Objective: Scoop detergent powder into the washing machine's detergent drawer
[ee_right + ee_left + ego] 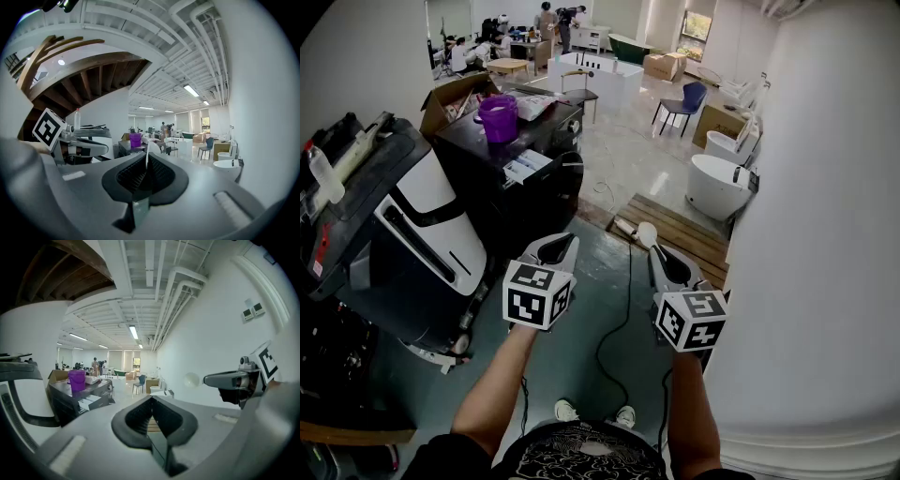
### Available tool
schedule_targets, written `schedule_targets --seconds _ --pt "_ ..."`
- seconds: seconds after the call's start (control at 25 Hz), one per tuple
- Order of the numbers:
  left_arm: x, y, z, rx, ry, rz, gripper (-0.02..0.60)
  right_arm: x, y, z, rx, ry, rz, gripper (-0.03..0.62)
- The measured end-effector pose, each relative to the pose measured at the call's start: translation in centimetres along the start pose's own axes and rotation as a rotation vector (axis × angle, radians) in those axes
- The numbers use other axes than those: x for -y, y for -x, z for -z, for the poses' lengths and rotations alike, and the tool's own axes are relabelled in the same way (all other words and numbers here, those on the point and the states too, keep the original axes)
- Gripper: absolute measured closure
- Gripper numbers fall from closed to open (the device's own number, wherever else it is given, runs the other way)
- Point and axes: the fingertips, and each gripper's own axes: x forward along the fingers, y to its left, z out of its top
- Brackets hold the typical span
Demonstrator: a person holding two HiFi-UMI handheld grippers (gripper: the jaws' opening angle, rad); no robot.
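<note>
Grey floor (581, 272) lies below both tongs. The right tongs (146, 169) pinch the thin handle of a white scoop (151, 151), bowl forward. The left tongs (151, 417) are pressed together with nothing between them. Carry the scoop level to the purple tub (498, 118) on the black washing machine (478, 150). Its detergent drawer (525, 167) looks pulled out, well ahead. Mind the black cable (630, 281) trailing across the floor.

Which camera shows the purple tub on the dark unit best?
The head view: it looks down on the purple tub, largest and clearest, standing on the dark unit. The left gripper view shows it small and side-on at the left; the right gripper view shows it tiny and far off.
</note>
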Motion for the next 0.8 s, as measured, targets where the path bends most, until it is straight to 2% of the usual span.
schedule_targets --seconds 0.48,0.8 --pt "-0.9 -1.1 0.6 -0.01 0.002 0.077 0.581 -0.8 -1.0 0.4 -0.019 -0.019 0.057 0.556" --pt "-0.4 -2.2 0.7 -0.011 -0.001 0.103 0.581 -0.3 -1.1 0.9 -0.025 -0.029 0.067 0.556"
